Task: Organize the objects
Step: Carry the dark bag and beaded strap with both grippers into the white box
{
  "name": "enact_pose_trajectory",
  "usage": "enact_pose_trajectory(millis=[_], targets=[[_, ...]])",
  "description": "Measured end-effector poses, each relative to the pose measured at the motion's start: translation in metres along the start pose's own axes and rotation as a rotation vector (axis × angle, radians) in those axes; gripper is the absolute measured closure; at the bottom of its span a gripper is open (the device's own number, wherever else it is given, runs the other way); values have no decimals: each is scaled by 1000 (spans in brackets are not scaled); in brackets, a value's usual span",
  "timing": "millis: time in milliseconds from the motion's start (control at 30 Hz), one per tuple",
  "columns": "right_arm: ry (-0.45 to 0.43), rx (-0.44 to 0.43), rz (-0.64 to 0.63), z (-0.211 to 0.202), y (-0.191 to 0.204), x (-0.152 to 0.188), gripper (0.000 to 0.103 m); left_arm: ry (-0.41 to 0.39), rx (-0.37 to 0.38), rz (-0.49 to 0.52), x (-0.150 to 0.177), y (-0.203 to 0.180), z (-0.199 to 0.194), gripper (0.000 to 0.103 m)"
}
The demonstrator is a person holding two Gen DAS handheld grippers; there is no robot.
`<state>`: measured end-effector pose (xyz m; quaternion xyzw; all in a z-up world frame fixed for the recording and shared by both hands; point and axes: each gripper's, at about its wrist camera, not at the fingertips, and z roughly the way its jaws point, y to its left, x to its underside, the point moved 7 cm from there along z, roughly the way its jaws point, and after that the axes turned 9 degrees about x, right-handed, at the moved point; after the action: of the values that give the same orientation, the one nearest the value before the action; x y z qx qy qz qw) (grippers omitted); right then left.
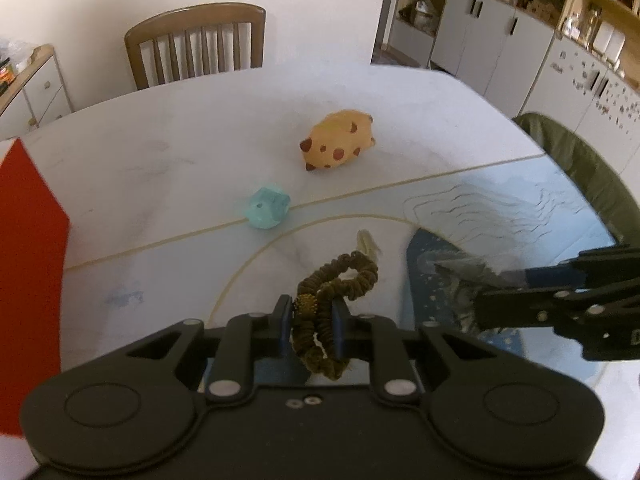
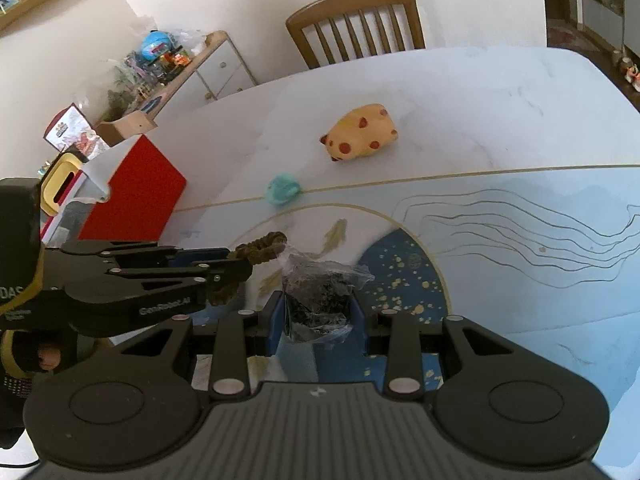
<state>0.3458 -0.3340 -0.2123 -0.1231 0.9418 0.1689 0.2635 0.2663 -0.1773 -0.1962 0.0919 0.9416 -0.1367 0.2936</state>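
Note:
My left gripper is shut on a brown hair scrunchie with a gold bead, held above the table. The same scrunchie sticks out of that left gripper in the right wrist view. My right gripper is shut on a crumpled clear plastic bag with dark contents. In the left wrist view that bag and right gripper sit at the right. Farther back on the table lie an orange spotted pig toy and a small teal toy.
A red box stands at the table's left edge. The white table carries a blue patterned mat. A wooden chair stands behind it, a green-covered chair at the right. A person's gloved hand holds the left gripper.

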Motion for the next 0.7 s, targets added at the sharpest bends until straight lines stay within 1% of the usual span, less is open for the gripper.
enact_pose_trajectory(millis=[200, 367, 567, 700], targets=[[-19, 0, -36, -21, 22, -1, 69, -42, 30, -39, -1, 1, -36, 85], [-46, -11, -67, -39, 47, -7, 69, -60, 27, -69, -1, 8, -61, 85], [-80, -36, -108, -53, 90, -14, 69, -100, 18, -86, 0, 25, -93, 85], [-97, -52, -136, -57, 121, -19, 69, -127, 4, -94, 0, 44, -120, 85]])
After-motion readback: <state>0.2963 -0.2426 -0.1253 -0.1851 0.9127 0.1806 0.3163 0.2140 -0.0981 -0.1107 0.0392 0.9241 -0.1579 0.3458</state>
